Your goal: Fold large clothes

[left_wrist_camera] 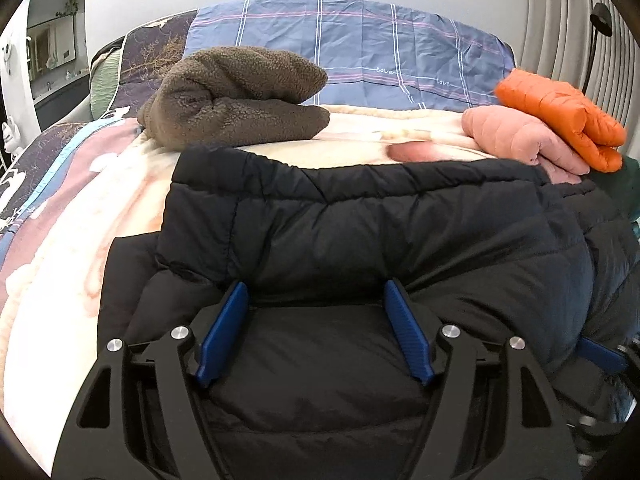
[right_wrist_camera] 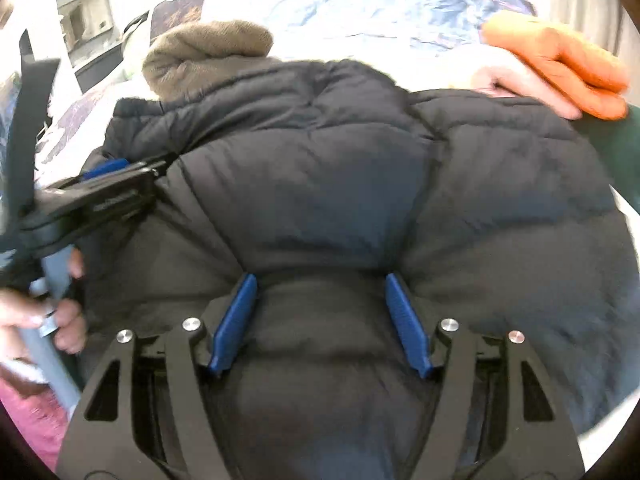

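- The black puffer jacket (left_wrist_camera: 360,216) lies bunched on the bed (left_wrist_camera: 80,220), in front of the folded brown fleece (left_wrist_camera: 236,92).
- Left gripper (left_wrist_camera: 316,332) and right gripper (right_wrist_camera: 320,320): both sets of fingers stand wide, each straddling a thick padded fold (whether the pads pinch it cannot be told).
- Gather both layers fully, then carry the fold over evenly; padding slips easily.

Home bedroom, bed (left_wrist_camera: 80,216) with plaid pillow (left_wrist_camera: 360,48), folded clothes (left_wrist_camera: 236,96) on blanket

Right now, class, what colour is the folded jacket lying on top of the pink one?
Orange; clearest in the left wrist view.
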